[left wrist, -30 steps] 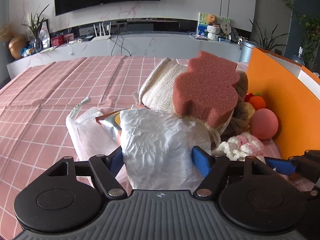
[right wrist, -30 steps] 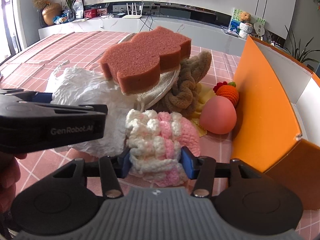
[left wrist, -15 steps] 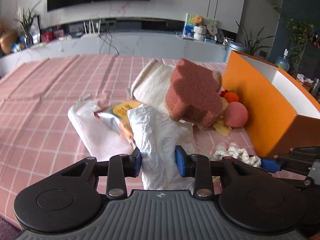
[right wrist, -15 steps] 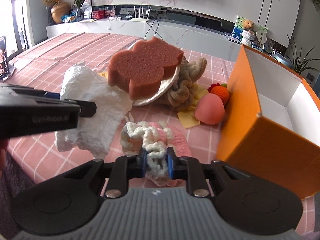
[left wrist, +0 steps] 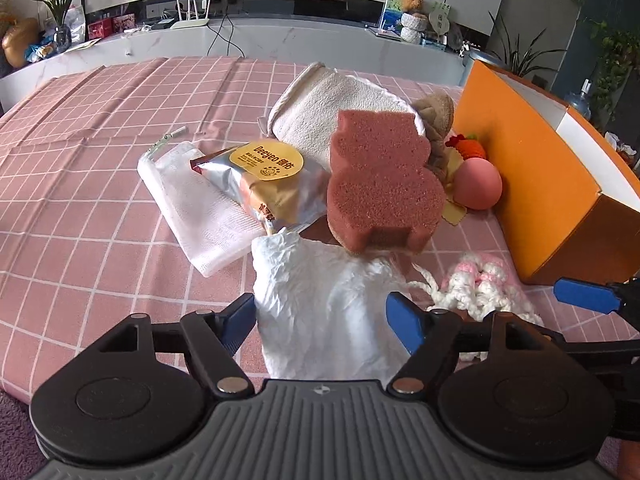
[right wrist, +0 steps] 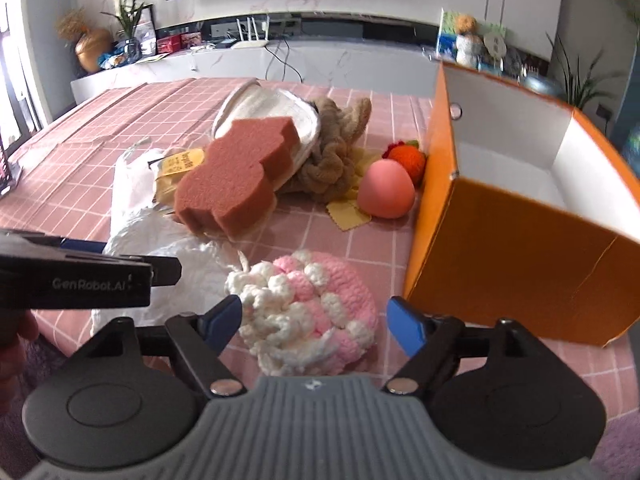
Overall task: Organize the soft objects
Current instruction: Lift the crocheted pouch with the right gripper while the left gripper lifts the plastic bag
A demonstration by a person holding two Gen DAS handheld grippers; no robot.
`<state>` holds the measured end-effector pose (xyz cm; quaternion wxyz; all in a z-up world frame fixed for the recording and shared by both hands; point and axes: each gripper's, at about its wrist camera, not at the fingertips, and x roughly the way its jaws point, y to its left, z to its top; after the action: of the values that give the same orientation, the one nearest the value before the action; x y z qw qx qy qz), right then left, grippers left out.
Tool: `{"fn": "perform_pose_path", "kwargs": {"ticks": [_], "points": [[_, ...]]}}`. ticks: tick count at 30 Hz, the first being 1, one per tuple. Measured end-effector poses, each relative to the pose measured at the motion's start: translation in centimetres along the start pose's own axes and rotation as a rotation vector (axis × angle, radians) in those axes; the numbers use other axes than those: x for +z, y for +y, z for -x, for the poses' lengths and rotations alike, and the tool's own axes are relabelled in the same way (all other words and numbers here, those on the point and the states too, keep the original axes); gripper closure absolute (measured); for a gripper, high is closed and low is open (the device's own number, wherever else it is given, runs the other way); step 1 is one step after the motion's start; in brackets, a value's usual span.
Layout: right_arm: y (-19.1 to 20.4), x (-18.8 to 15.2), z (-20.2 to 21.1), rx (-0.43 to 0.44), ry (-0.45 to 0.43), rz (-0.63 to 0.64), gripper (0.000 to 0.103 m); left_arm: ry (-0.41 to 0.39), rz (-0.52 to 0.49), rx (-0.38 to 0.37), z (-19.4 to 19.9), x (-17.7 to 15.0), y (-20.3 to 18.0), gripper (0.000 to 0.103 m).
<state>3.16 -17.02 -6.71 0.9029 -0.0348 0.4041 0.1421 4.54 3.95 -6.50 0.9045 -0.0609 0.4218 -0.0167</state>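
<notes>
The left gripper [left wrist: 322,318] is opening; the crumpled white bag [left wrist: 320,300] lies between its jaws, and whether the pads touch it cannot be told. The right gripper [right wrist: 314,320] is opening around the pink-and-white crocheted piece [right wrist: 310,306], pads clear. Beyond, the brown sponge [left wrist: 380,184] rests on a folded towel [left wrist: 332,116]. The orange box [right wrist: 516,216] stands open on the right.

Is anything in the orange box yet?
Seemingly empty: the orange box shows only bare white walls and floor; its near corner is hidden. The soft things lie outside on the cloth.

Bright daylight, fisheye-bent edges, slight blur
</notes>
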Motion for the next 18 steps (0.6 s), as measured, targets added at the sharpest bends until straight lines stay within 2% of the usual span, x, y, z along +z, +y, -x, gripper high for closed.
{"fn": "perform_pose_path", "kwargs": {"ticks": [1,4,6,8,9,10,12,14,18], "points": [[-0.5,0.1,-0.6,0.010,0.018,-0.033,0.019,0.001,-0.004,0.009,-0.3,0.1,-0.2,0.017],[-1.8,0.3,-2.3,0.034,0.078,-0.146,0.019,0.007,-0.031,0.046,-1.3,0.0,-0.6,0.032],[-2.4,0.2,-3.0,0.067,0.099,-0.203,0.028,0.009,-0.037,0.034,-1.6,-0.3,-0.5,0.040],[-2.3,0.0,-3.2,0.058,0.096,-0.205,0.037,0.004,-0.043,0.014,-1.5,-0.4,-0.4,0.058],[-2.1,0.0,-3.2,0.052,0.087,-0.189,0.047,0.001,-0.047,0.006,-1.4,-0.3,-0.3,0.062],[-2.0,0.1,-3.2,0.050,0.084,-0.179,0.049,-0.002,-0.052,-0.004,-1.3,-0.2,-0.4,0.069],[-1.6,0.2,-3.0,0.046,0.078,-0.159,0.062,-0.008,-0.066,-0.014,-0.8,-0.1,-0.5,0.073],[-1.2,0.3,-2.6,0.030,0.066,-0.133,0.068,-0.027,-0.063,-0.031,0.0,0.2,-0.4,0.074],[-0.5,0.8,-0.8,0.041,0.015,-0.094,0.069,-0.105,-0.061,-0.039,2.1,1.1,-0.2,0.074]]}}
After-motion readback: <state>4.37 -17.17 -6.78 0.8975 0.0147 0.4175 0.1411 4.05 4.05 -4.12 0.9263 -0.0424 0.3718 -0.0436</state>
